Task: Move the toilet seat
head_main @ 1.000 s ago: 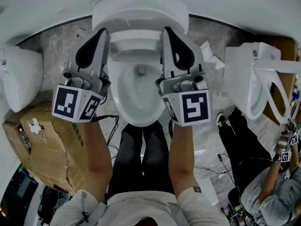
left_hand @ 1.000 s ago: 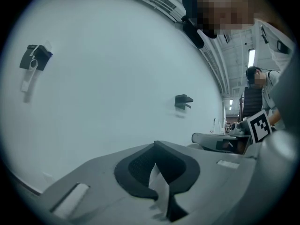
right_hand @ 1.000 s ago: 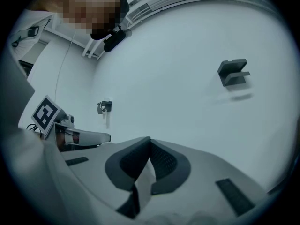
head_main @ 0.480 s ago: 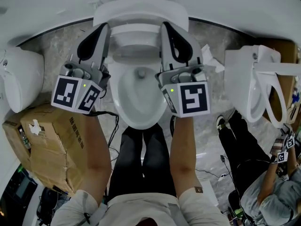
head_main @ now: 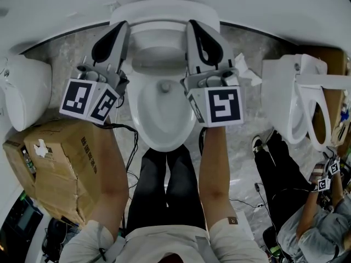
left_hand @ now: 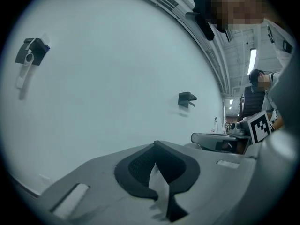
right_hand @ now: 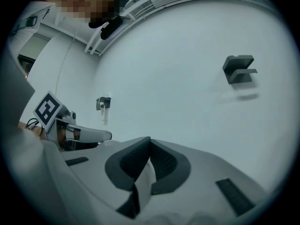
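Note:
A white toilet stands in the middle of the head view, its bowl (head_main: 162, 114) uncovered. The toilet seat (head_main: 164, 12) is raised toward the wall behind it. My left gripper (head_main: 118, 30) holds the seat's left side and my right gripper (head_main: 197, 30) holds its right side. In the left gripper view, the dark pads of the left gripper (left_hand: 157, 172) are shut on a thin white edge of the seat (left_hand: 160, 193). The right gripper (right_hand: 149, 156) pinches a similar white edge (right_hand: 144, 182). Both point up at the pale wall.
A cardboard box (head_main: 49, 163) sits on the floor at the left, below another white toilet (head_main: 24, 92). A third toilet (head_main: 296, 97) stands at the right, with another person (head_main: 299, 201) beside it. Cables (head_main: 131, 141) trail on the floor. Dark brackets (left_hand: 186, 98) (right_hand: 239, 69) are fixed to the wall.
Both grippers have shifted a little farther toward the wall, carrying the seat with them. Their grip has not changed.

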Available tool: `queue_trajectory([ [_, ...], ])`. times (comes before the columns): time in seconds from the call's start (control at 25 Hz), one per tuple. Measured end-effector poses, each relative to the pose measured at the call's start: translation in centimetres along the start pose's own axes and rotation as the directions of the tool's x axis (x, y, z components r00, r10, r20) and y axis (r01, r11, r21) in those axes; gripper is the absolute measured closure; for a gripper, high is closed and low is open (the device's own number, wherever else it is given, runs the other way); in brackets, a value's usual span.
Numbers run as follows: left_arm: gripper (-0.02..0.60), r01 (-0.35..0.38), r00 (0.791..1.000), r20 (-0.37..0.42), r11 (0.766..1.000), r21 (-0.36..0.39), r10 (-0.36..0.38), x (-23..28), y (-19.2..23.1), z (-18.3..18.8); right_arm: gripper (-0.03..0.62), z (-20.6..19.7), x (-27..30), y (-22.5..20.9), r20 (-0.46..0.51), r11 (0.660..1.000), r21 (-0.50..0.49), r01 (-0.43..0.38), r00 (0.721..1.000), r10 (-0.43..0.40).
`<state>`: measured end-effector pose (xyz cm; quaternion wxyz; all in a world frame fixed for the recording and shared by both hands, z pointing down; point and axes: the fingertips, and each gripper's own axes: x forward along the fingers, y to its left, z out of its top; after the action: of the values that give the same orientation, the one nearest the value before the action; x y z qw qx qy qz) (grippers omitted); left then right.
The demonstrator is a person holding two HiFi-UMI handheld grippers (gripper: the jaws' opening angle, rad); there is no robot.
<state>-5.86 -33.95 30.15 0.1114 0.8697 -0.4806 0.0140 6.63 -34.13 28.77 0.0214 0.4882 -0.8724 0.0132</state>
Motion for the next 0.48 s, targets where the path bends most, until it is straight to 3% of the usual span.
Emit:
queue_trajectory([
  [0.48, 0.593, -0.001, 1.000, 0.004, 1.000, 0.005, 0.001, 0.20, 0.23, 0.04, 0.595, -0.01, 0.33, -0.04, 0.003, 1.000, -0.016, 0.003, 1.000, -0.003],
])
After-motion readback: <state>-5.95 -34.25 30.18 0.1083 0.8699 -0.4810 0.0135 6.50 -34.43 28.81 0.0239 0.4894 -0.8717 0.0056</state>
